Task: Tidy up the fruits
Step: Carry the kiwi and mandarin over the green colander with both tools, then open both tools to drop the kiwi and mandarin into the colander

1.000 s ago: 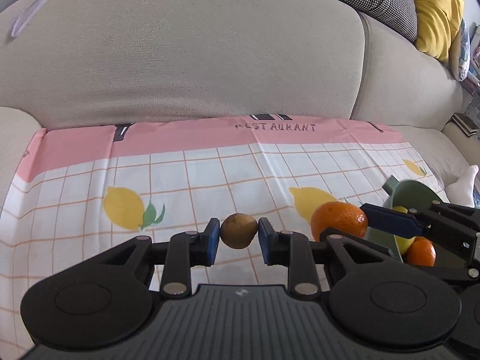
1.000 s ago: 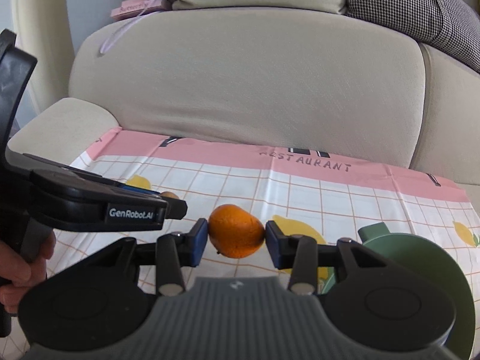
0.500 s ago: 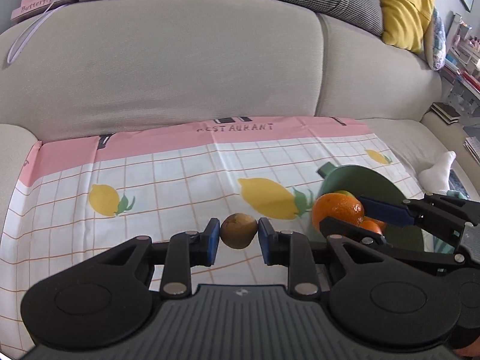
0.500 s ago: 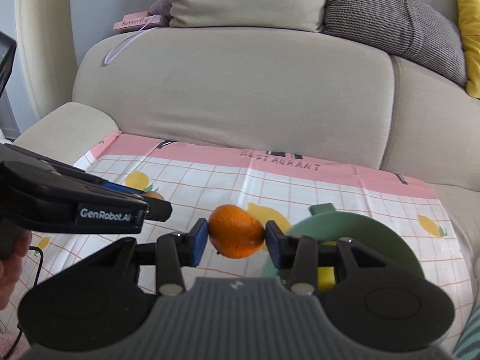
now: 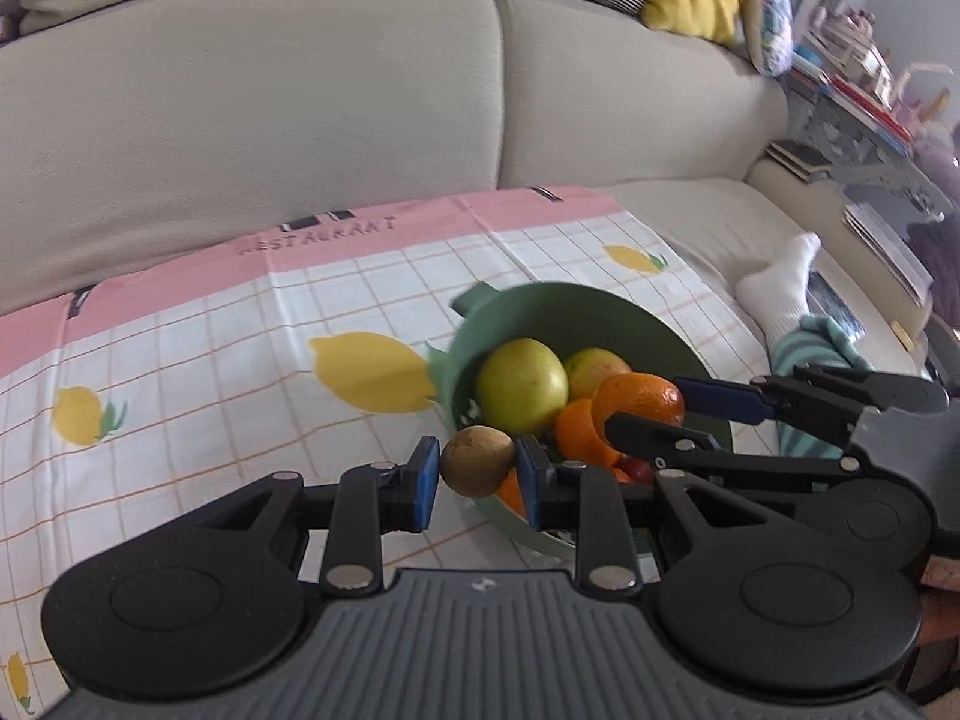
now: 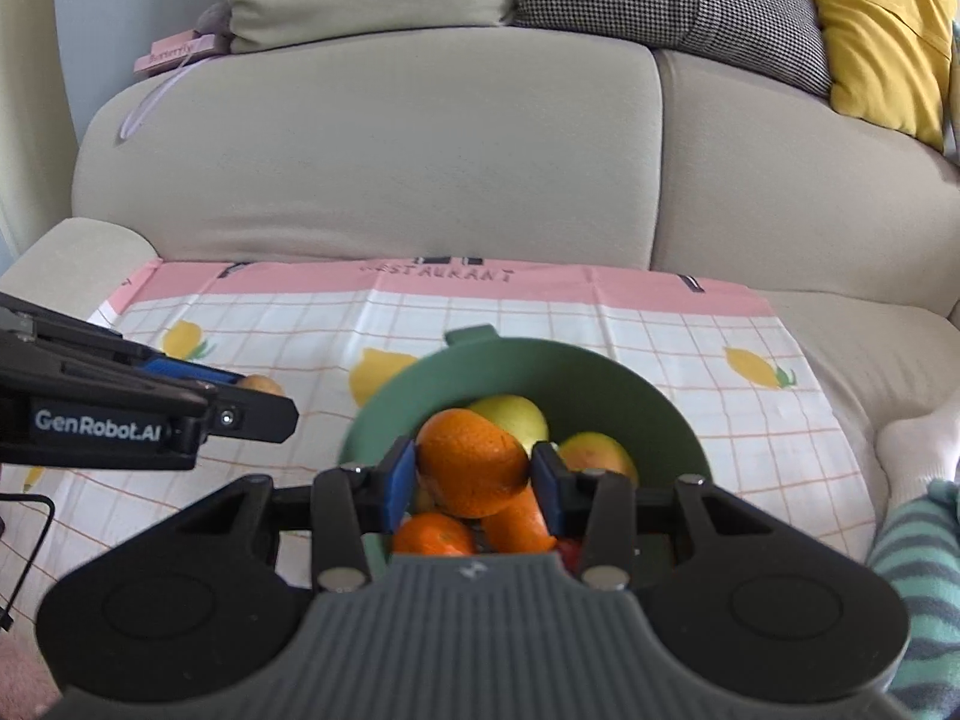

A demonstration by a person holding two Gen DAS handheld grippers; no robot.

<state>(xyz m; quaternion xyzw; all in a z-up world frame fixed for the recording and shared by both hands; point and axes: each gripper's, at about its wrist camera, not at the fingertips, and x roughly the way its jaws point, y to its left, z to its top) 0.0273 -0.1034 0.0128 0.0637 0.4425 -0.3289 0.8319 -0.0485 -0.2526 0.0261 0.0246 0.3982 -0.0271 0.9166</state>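
My left gripper (image 5: 474,474) is shut on a small brown kiwi (image 5: 478,459), held just at the near left rim of the green bowl (image 5: 600,315). My right gripper (image 6: 474,477) is shut on an orange (image 6: 471,461) and holds it over the green bowl (image 6: 516,363). In the left wrist view the right gripper (image 5: 654,414) holds that orange (image 5: 639,399) above the bowl's fruit. The bowl holds green apples (image 5: 521,385), several oranges (image 6: 433,534) and something small and red. The left gripper (image 6: 240,402) shows at the left of the right wrist view.
The bowl stands on a lemon-print checked cloth (image 5: 210,348) spread over a beige sofa seat (image 6: 870,330). The sofa back (image 6: 372,150) rises behind, with cushions on top. A person's socked foot (image 5: 780,288) lies to the right of the bowl.
Both grippers have moved right toward the bowl with their fruit. The orange now hangs over the bowl, and the kiwi is at its near left rim.
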